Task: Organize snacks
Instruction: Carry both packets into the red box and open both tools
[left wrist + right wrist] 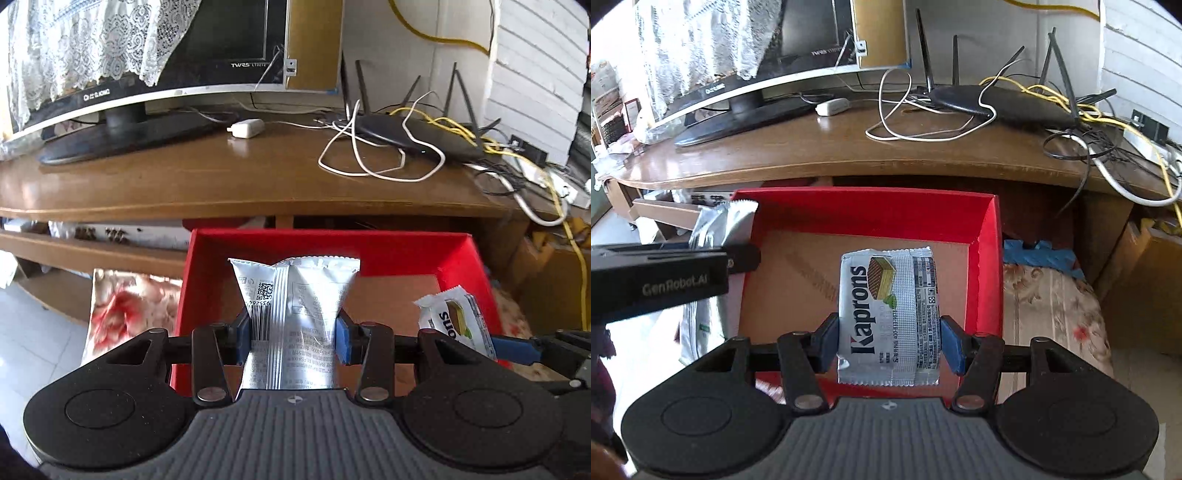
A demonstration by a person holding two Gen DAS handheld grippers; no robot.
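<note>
"Kaprons" on the wafer packet, "GenRobot.AI" on the left hand-held gripper.

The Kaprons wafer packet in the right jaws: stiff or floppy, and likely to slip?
The Kaprons wafer packet probably stays fairly stiff: it stands flat and unbent above the right gripper. Its glossy foil looks slick, so it may slide if the grip loosens. Hard squeezing could crack the wafer pictured on the wrapper.

- Bright daylight from the left — the lace curtain and floor wash out.
- Glare streaks the desk top.
- Fisheye bends the desk's front edge; corners vignette black.
- Mild blur throughout.
</note>
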